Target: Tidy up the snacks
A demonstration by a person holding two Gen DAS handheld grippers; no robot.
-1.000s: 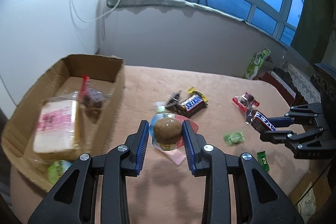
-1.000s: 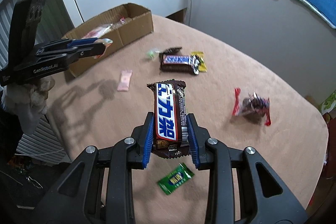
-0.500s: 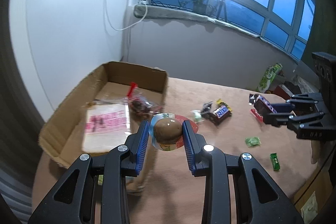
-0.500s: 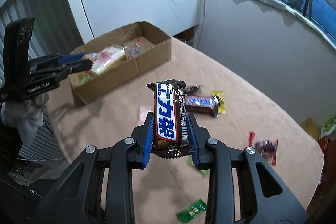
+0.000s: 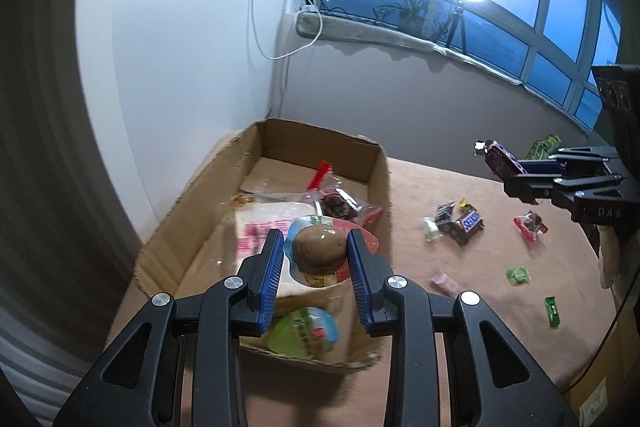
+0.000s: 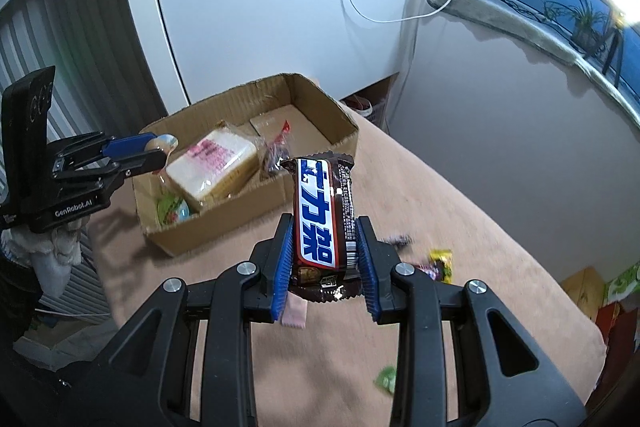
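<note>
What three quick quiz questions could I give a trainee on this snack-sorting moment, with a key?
1. True or false: the left gripper holds a wrapped brown egg-shaped snack above the cardboard box.
2. What does the right gripper hold? A) a green candy B) a chocolate bar C) the bread pack
3. Fill in: the white bread pack lies inside the ____.

Key:
1. True; its jaws clamp the snack over the box's near end.
2. B; the bar stands upright between the blue pads.
3. cardboard box.
</note>
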